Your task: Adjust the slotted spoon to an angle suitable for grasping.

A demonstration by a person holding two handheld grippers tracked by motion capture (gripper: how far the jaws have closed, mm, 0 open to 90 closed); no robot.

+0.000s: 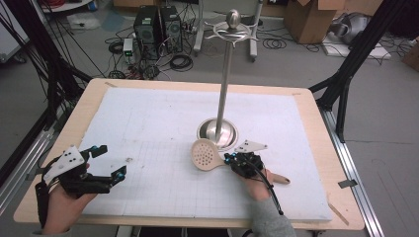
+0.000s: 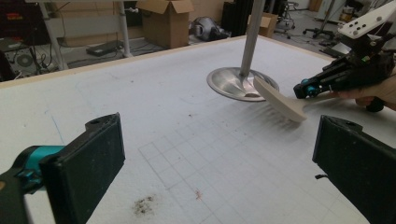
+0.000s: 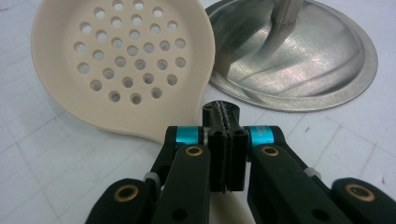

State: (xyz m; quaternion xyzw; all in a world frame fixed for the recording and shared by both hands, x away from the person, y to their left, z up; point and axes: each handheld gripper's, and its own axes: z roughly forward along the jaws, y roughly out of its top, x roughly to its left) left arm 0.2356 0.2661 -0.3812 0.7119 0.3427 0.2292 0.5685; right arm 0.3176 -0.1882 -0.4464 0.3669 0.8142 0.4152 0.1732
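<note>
The right gripper (image 1: 230,159) is clamping the handle of a cream perforated skimmer spoon (image 1: 204,154), with its jaws pressed flat together around the neck just behind the round head. In the right gripper view, the gripper (image 3: 225,122) is sitting directly behind the skimmer spoon (image 3: 122,65), whose holed bowl is facing up and extending forward and to the left of the jaws. In the high view, the wooden-coloured end of the handle is projecting out behind the person's right hand (image 1: 258,181), toward the near right part of the table.

The spoon head is lying just beside the round steel base of the utensil stand (image 1: 218,131), at its near-left edge; whether the two are touching cannot be told. In the left gripper view, the spoon (image 2: 280,100) is appearing tilted, with its head lifted slightly off the white foam mat (image 1: 148,128) and casting a shadow beneath it. The stand's upright pole is rising from the base to a hooked top with a ball finial.

The left gripper (image 1: 109,165) is resting at the near-left part of the mat, well apart from the spoon. Its jaws are standing wide apart with nothing between them, as the left gripper view (image 2: 215,163) is showing.
</note>
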